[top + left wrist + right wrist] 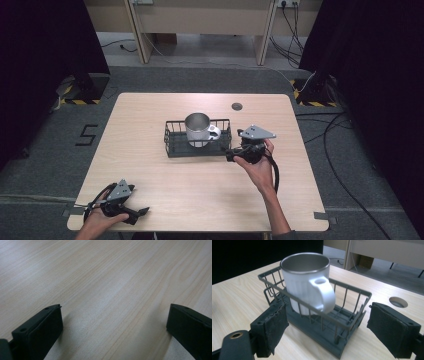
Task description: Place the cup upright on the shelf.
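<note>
A white mug [199,129] with a steel inside stands upright in a black wire basket [172,145] at the middle of the table. In the right gripper view the mug [302,280] sits toward the basket's [352,315] far end, its handle [324,293] turned toward me. My right gripper [229,154] is at the basket's right end, jaws open on either side of that end [325,308], touching nothing. My left gripper [142,214] lies low at the table's front left corner, open [113,322] over bare wood.
The light wooden table [200,190] has a round cable hole [237,106] behind the basket, also seen in the right gripper view [398,301]. Black curtains stand at both sides. Cables run over the grey floor at the right.
</note>
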Demonstrator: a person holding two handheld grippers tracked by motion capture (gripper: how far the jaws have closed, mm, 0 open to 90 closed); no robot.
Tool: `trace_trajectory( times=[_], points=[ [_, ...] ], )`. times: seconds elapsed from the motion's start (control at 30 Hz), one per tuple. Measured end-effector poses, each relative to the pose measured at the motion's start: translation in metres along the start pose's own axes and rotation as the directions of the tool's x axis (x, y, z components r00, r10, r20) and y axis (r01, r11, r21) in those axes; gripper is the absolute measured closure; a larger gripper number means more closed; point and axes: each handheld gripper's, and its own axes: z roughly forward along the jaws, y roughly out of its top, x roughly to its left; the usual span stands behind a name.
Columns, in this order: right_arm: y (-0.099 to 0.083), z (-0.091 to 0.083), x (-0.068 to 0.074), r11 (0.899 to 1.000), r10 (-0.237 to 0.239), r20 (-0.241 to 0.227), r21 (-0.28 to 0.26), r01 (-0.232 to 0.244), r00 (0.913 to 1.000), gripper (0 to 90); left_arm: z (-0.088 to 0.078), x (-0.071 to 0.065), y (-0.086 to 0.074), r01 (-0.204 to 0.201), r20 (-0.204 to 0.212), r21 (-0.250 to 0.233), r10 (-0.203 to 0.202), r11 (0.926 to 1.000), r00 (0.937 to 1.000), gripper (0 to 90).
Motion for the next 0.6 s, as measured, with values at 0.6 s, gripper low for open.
trace_trajectory(
  times=[0.6],
  points=[
    [-0.045, -0.015, 0.006, 0.998, 0.058, 0.014, -0.002, -0.058, 0.9982, 16.1, 0.0, 0.0, 0.0, 0.001, 0.0, -0.001, -0.001, 1.0, 1.0, 0.0]
  ],
)
